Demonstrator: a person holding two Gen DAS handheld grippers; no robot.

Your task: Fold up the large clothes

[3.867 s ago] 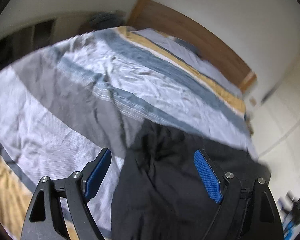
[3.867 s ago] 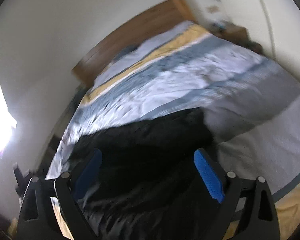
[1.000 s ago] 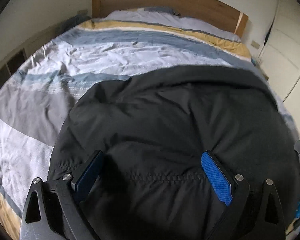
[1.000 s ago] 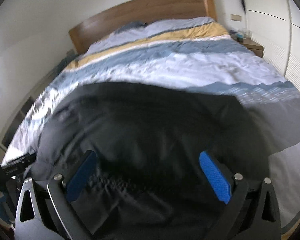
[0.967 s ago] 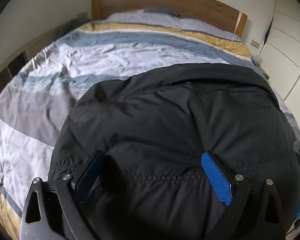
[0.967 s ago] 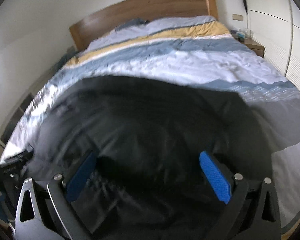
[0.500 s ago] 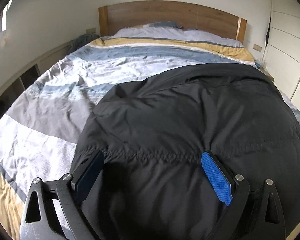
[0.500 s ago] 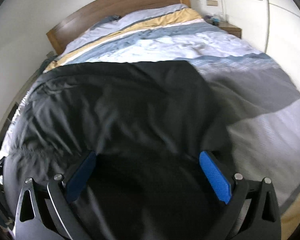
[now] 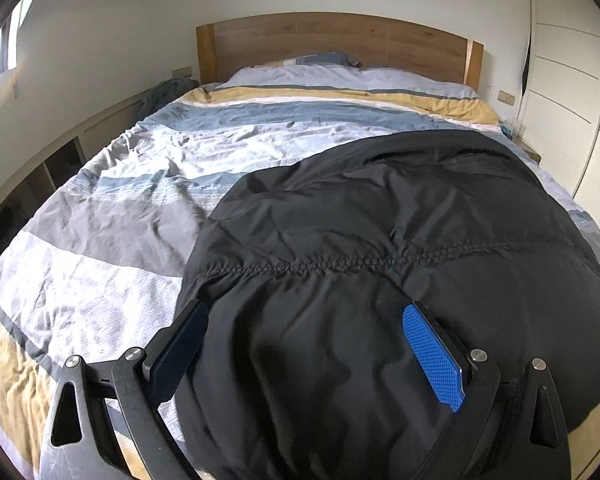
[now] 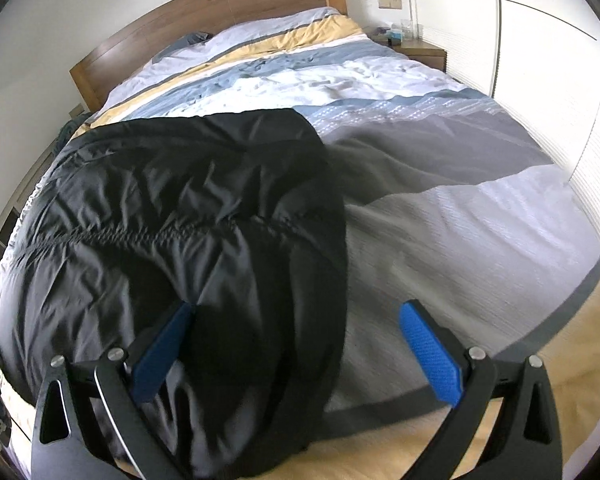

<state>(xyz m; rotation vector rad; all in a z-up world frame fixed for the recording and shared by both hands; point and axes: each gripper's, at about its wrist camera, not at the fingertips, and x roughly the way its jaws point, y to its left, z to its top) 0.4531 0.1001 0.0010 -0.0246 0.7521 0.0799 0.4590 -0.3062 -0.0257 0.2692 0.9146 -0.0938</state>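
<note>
Black jacket (image 9: pixel 380 240) spread flat on striped bed (image 9: pixel 120 220). Left tongs (image 9: pixel 312 344) and right tongs (image 10: pixel 296 338) both spread wide, angled low over its near hem, gripping nothing.

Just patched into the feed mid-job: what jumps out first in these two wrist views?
A big black puffy jacket lies spread over the near end of the bed, with a gathered seam across it. Under it is a striped duvet in grey, blue, white and yellow, running back to a wooden headboard. Both grippers, left and right, are open, blue-padded fingers wide apart over the jacket's near edge.
</note>
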